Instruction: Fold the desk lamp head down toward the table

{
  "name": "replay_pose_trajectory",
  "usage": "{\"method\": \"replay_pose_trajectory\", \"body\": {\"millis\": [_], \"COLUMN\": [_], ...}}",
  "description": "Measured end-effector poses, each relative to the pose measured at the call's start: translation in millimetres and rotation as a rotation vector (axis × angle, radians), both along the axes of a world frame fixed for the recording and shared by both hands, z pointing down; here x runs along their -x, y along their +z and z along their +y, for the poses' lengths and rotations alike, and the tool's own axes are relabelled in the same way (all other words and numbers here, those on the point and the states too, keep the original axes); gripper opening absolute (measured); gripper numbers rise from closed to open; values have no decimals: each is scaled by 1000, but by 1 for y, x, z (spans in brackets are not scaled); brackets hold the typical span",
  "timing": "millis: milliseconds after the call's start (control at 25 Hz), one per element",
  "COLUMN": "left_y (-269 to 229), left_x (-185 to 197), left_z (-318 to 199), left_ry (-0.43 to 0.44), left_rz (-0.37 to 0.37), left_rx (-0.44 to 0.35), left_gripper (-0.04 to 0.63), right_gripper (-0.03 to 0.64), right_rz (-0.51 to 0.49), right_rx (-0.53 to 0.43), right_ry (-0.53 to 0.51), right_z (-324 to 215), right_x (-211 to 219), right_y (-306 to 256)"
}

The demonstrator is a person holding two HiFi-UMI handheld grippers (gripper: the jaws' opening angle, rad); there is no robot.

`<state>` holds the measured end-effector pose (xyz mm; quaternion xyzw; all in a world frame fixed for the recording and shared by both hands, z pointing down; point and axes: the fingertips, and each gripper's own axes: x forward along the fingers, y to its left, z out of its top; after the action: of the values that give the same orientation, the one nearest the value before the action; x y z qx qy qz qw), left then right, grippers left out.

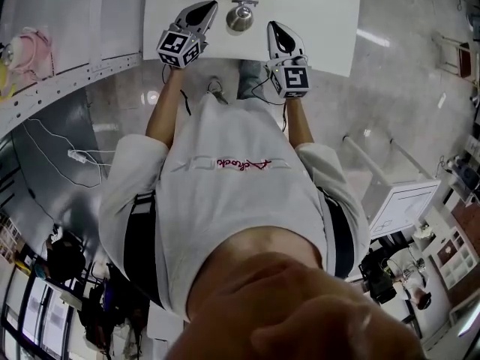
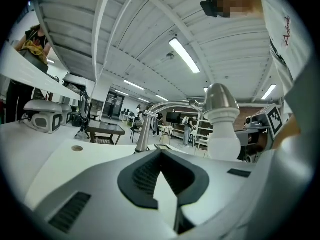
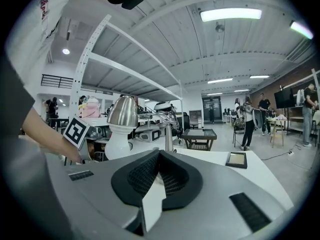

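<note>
The desk lamp head [image 1: 240, 17] hangs over the white worktop [image 1: 322, 28] at the person's twelve o'clock, seemingly clear of it. The left hand-held gripper [image 1: 210, 7] sits at its nine o'clock and the right hand-held gripper [image 1: 274, 27] at three. Both have their jaws pinched together and empty.

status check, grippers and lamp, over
Left hand-held gripper shut, empty; right hand-held gripper shut, empty. Lamp head between them, bulb down, untouched. Nothing seen between either gripper and it.
</note>
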<state>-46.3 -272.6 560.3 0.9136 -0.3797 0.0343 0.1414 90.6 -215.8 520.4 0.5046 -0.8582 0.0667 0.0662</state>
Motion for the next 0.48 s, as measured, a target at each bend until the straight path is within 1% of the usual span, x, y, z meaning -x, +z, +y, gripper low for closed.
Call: {"method": "replay_pose_trajectory", "body": {"millis": [240,360,400,480], "left_y": [10,10,11,15], "left_x": [2,1,-1,-7], "left_z": [-8,-18,-22,-30], "left_ry": [-5,-7,0,33], "left_rz": [8,12,14,19], "left_rx": [19,3,2,12], "left_gripper": [25,26,63,218], "right_gripper": [23,23,23,23], "right_rz": [-7,-8,-7,-1], "right_rx": [37,46,48,48], "right_ry": [-16,-22,-25,-28], "right_z": [-4,-11,-14,-20], "right_x": [7,7,7,6], "right_y": [12,14,14,13]}}
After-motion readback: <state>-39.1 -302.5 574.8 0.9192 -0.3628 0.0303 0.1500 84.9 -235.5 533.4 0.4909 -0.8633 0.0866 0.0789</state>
